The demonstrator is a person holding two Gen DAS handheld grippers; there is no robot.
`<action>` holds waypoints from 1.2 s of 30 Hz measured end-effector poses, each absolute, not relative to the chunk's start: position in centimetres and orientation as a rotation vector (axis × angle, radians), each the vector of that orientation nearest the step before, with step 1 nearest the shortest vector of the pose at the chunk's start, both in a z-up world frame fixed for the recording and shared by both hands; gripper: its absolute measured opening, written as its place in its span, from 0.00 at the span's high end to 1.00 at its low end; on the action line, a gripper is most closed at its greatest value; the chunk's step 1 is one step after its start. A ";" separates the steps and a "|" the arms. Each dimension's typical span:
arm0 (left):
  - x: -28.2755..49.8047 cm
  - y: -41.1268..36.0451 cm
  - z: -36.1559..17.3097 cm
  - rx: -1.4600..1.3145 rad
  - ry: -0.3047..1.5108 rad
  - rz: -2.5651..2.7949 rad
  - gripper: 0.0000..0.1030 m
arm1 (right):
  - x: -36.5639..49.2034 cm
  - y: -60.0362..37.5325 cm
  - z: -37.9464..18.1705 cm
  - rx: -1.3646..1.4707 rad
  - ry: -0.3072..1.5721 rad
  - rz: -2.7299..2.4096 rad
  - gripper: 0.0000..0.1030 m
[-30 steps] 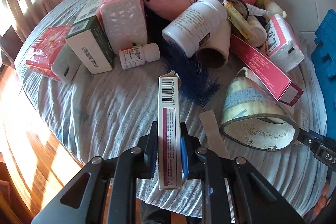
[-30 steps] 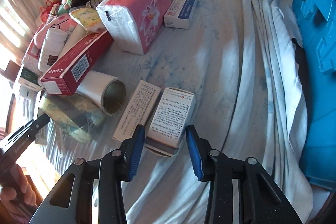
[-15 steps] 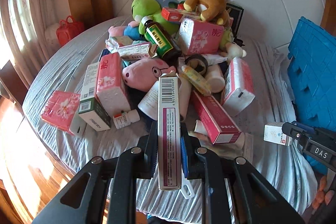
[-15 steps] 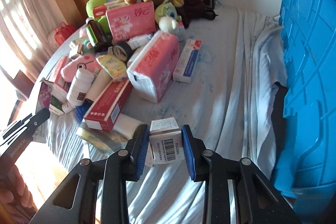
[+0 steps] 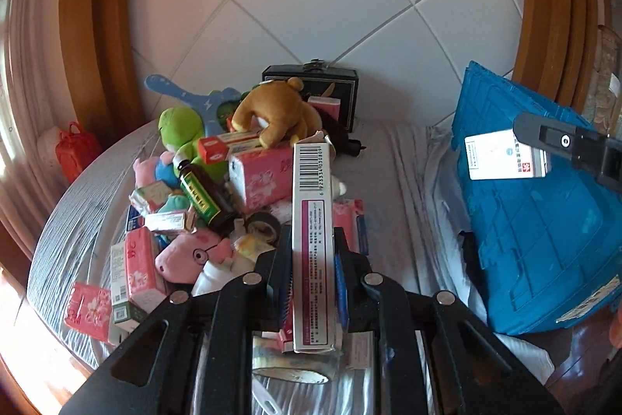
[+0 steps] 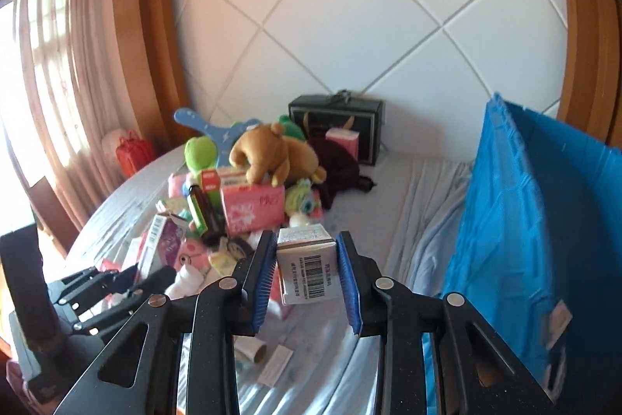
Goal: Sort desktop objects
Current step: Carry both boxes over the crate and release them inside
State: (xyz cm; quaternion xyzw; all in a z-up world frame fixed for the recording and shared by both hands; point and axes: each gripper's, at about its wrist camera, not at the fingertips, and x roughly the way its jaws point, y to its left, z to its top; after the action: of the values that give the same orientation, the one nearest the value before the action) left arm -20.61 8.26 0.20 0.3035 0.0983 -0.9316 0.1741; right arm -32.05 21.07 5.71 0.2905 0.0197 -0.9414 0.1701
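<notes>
My left gripper (image 5: 311,263) is shut on a long slim white-and-magenta box (image 5: 313,220) that stands upright between the pads, raised above the pile. A small white medicine box (image 6: 307,267) with a barcode sits clamped in my right gripper (image 6: 307,259), lifted off the cloth. That same small box (image 5: 505,158) and the right gripper's arm show at the right of the left wrist view, in front of the blue crate (image 5: 544,220). The left gripper (image 6: 116,282) with its box appears at the lower left of the right wrist view.
A heap of plush toys, tissue packs (image 5: 264,177), a dark bottle (image 5: 202,193) and boxes covers the round clothed table (image 5: 77,220). A brown bear (image 5: 276,111) tops it. A black case (image 5: 311,84) stands by the tiled wall. A tape roll (image 5: 291,364) lies below my left gripper.
Both grippers have risen well above the table and tilted up, each carrying its box. The right jaws closed on the small white box, which lay on the cloth a second ago.
</notes>
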 end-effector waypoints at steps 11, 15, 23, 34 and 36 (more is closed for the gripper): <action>-27.5 17.7 10.1 0.733 0.190 -2.948 0.83 | -30.7 31.9 14.7 0.650 -0.020 -2.945 0.71; -30.7 22.9 13.3 0.743 0.120 -3.083 0.83 | -30.5 37.3 16.6 0.667 0.031 -3.077 0.71; -37.8 33.5 12.5 1.057 0.074 -3.172 0.83 | -31.2 48.0 12.8 0.979 -0.017 -3.174 0.71; -40.4 41.6 7.4 1.360 -0.180 -3.058 0.83 | -30.3 54.9 6.3 1.284 -0.048 -3.150 0.71; -40.6 42.0 6.7 1.401 -0.229 -3.017 0.83 | -30.4 55.5 5.9 1.297 -0.087 -3.113 0.71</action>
State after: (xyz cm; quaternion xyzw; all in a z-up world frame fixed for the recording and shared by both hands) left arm -40.57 41.99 6.69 0.4182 -0.0685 -0.9006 -0.0961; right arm -30.35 55.48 5.86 0.3820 -0.0255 -0.9165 -0.1159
